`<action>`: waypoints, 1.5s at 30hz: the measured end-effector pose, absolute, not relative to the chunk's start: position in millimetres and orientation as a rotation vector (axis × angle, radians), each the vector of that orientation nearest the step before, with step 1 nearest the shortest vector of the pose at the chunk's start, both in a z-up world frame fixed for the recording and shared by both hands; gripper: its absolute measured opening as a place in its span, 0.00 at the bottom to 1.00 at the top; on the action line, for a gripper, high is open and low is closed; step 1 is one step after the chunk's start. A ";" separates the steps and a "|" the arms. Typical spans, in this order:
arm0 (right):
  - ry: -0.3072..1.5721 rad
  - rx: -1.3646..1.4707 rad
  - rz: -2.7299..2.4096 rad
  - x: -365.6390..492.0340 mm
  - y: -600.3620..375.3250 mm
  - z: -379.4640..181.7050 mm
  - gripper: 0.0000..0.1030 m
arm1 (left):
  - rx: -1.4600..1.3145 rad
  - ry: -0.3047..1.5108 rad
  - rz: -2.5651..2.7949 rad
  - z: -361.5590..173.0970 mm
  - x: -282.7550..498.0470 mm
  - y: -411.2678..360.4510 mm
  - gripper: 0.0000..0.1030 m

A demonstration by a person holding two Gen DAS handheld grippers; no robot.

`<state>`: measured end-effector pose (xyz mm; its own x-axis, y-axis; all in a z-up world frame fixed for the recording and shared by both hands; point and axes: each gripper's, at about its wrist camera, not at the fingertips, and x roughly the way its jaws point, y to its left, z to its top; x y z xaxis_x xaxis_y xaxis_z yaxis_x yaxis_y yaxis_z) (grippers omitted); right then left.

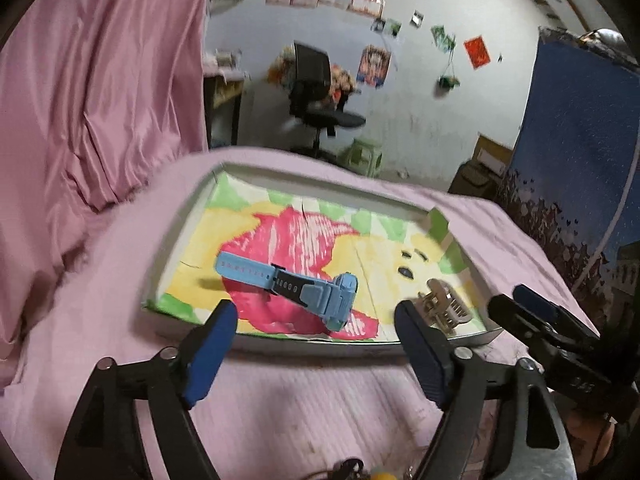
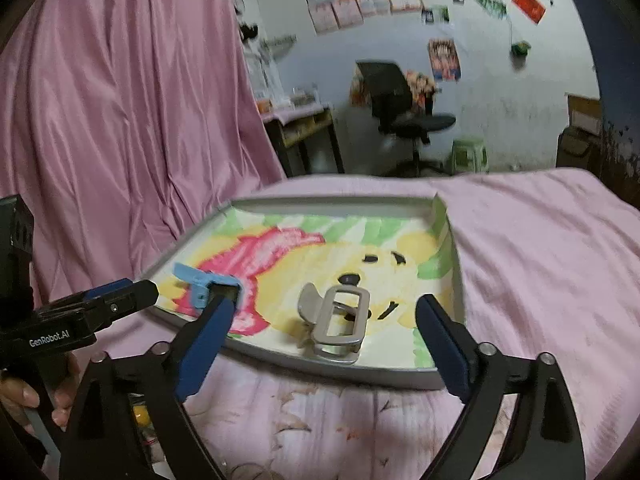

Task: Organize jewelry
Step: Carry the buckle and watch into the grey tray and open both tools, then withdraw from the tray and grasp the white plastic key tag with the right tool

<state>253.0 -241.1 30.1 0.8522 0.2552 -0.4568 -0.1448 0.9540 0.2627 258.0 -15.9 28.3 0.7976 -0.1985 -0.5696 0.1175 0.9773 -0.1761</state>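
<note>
My left gripper (image 1: 316,328) and right gripper (image 2: 324,320) both spread wide, empty, near edge of tray (image 2: 320,368), blue watch (image 1: 296,286) left, hair clip (image 2: 336,320) right

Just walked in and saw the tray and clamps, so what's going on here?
A person holds a gripper in each hand over a pink-covered table, sorting jewelry. Both the left gripper and the right gripper are open and empty. A shallow tray lined with a painted picture already holds a blue watch and a beige hair claw clip, lying apart from each other.
</note>
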 end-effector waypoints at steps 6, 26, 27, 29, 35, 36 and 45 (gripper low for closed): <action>0.396 0.175 0.193 210.7 -235.3 43.2 0.99 | -0.116 0.509 -0.144 37.4 216.6 -15.5 0.93; 0.359 0.053 0.239 133.3 -230.1 44.1 0.99 | -0.077 0.408 -0.114 25.3 125.2 -5.7 1.00; 0.366 0.052 0.244 132.3 -231.1 42.7 0.99 | -0.079 0.412 -0.116 23.7 123.1 -5.2 1.00; 0.382 0.054 0.250 130.9 -234.7 39.2 0.99 | -0.085 0.425 -0.117 19.6 118.7 -3.4 1.00; 0.450 0.068 0.275 134.9 -240.3 28.7 0.99 | -0.115 0.509 -0.137 0.5 110.4 2.9 1.00; 0.467 0.067 0.284 136.8 -240.3 26.4 0.99 | -0.124 0.528 -0.149 -3.1 109.9 3.7 1.00; 0.574 0.053 0.357 146.3 -230.8 5.9 0.90 | -0.203 0.626 -0.228 -16.9 115.6 5.8 0.99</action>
